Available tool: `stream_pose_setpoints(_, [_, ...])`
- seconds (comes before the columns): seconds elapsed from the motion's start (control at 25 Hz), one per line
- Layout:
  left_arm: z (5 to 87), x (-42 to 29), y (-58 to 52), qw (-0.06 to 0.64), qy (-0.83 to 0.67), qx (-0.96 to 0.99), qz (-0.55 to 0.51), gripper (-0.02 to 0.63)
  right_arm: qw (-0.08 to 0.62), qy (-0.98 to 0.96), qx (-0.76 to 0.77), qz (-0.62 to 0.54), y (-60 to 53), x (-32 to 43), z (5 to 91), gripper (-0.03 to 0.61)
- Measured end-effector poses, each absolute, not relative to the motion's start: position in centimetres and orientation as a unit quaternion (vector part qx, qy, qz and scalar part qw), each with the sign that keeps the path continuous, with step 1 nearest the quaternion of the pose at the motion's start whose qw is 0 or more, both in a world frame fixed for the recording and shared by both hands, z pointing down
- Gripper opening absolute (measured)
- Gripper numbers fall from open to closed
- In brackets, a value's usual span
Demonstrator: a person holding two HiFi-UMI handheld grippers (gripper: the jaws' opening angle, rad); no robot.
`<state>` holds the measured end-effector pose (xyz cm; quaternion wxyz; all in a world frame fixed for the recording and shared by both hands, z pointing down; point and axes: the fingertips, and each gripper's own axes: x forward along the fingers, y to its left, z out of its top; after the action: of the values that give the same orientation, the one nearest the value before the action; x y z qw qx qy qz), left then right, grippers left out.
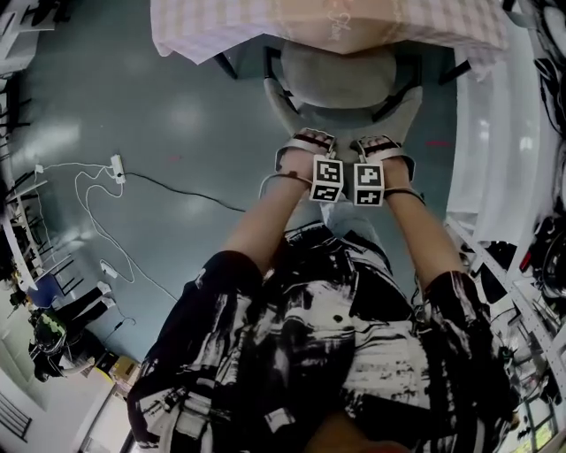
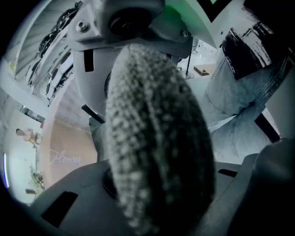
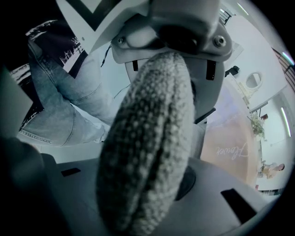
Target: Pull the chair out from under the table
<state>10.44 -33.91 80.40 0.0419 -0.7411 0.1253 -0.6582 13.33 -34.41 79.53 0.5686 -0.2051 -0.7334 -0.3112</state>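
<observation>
Left claw (image 1: 305, 146) and right claw (image 1: 382, 149) each clamp the grey chair's (image 1: 340, 75) knit backrest (image 2: 156, 138). Its seat lies partly under the counter (image 1: 221, 31).

Grey chair (image 1: 340, 75) — pink checked tablecloth (image 1: 221, 26)

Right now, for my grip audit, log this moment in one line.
left gripper: shut on chair back | right gripper: shut on chair back | seat: partly under table
</observation>
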Motion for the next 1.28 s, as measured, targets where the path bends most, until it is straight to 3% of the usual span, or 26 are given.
stream_pose_setpoints(1.28, [80.8, 16.5, -16.9, 0.052, 0.111, -0.742, -0.66, 0.103, 0.576, -0.737, -0.195, -0.295, -17.2, 19.5, 79.9, 0.1])
